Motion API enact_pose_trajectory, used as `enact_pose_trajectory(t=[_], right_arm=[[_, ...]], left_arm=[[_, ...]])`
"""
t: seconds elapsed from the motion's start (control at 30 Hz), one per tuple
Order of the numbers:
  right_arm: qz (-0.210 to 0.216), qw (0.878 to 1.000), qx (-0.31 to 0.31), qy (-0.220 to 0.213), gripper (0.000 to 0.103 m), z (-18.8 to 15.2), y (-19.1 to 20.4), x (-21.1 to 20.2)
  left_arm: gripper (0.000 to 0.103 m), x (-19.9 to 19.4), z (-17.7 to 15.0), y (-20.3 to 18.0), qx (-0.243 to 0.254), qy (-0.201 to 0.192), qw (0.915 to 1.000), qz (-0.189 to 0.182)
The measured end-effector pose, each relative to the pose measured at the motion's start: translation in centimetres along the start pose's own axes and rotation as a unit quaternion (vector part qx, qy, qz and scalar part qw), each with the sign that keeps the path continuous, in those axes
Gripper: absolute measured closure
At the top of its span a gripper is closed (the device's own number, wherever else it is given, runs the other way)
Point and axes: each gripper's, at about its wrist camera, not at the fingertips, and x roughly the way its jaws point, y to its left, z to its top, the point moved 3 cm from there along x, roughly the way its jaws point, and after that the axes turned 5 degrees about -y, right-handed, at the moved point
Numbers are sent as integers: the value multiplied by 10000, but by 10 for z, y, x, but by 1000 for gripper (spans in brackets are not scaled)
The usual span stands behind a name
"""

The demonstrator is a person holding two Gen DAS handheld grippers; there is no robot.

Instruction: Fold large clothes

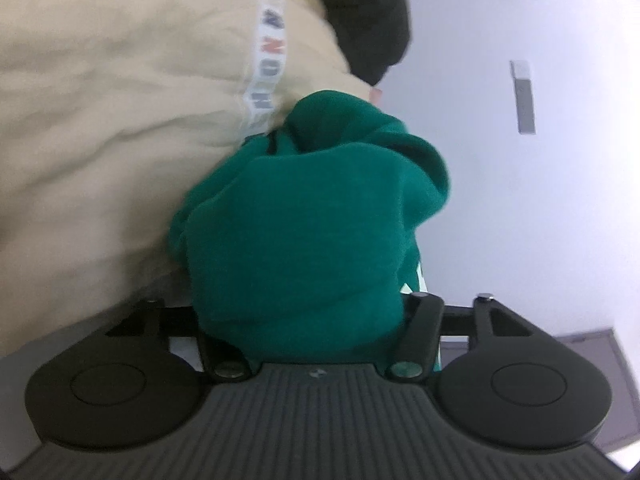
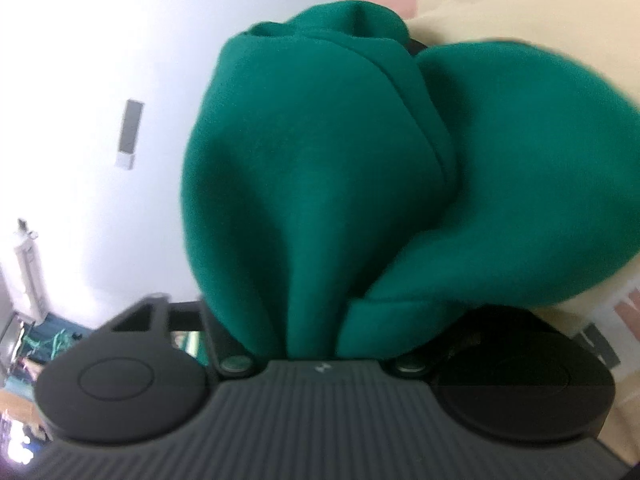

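A green fleece garment [image 1: 304, 224] is bunched over my left gripper [image 1: 308, 280] and hides its fingertips; the gripper is shut on the cloth and lifted, pointing up toward the ceiling. The same green garment [image 2: 320, 184] drapes over my right gripper [image 2: 320, 300] in thick folds, and that gripper is shut on it too. Both sets of fingers are buried in the fabric. The views are blurred.
A person in a beige top [image 1: 120, 120] with a lettered white stripe [image 1: 264, 64] stands close on the left; the beige top also shows in the right wrist view [image 2: 540, 12]. A white ceiling with a light fixture [image 1: 524, 96] fills the other side. A cluttered room shows low left [image 2: 24, 320].
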Motion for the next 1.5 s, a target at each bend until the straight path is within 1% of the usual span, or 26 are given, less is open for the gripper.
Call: enact_pose_trajectory(t=[0.03,0.07,0.2,0.3,0.43,0.53,0.6,0.7,0.73,0.9,0.93,1.03,1.1,1.13,1.23,1.37,1.5], right_arm=[[88,10000,-41,-11,56,1,1,-2],[148,9999,-66,-11,59,3,2,-4],[415,9989,-195,-26,64,5,7,-17],[535,9978,-403,-33,65,10,9,-19],[601,9959,-675,-42,65,12,17,-30],[604,9945,-855,-57,65,13,24,-46],[606,9933,-982,-61,65,12,29,-58],[662,9921,-1066,-73,65,13,36,-80],[675,9919,-1077,-75,65,15,39,-79],[716,9904,-1182,-72,65,25,40,-102],[731,9900,-1205,-85,65,30,37,-103],[860,9897,-1134,-148,65,37,28,-125],[999,9892,-1046,-233,65,51,29,-136],[1056,9887,-1031,-271,65,52,33,-132],[1240,9857,-1065,-416,65,78,40,-137],[1420,9810,-1173,-603,65,119,55,-145],[1537,9761,-1319,-788,65,166,74,-145]], left_arm=[[46,-3,-2,-3,191,-16,9998,-26],[50,-6,-4,-5,366,-41,9993,-66],[62,-19,-9,-14,850,-72,9962,-144],[67,-29,-10,-20,1116,-78,9936,-172],[68,-51,-18,-21,1270,-5,9917,-199],[69,-73,-26,-23,1315,79,9910,-220],[69,-84,-30,-24,1326,182,9909,-171],[69,-106,-39,-18,1215,312,9916,-313],[69,-112,-42,-17,1191,362,9916,-347],[69,-140,-62,-29,1463,475,9872,-428],[69,-147,-68,-33,1494,504,9864,-473],[69,-158,-83,-46,1522,591,9846,-630],[69,-161,-95,-60,1684,652,9807,-753],[69,-162,-101,-68,1743,680,9789,-822],[69,-160,-117,-93,1778,743,9758,-1035],[69,-147,-141,-133,1795,769,9736,-1185],[69,-126,-164,-184,1864,815,9693,-1383]])
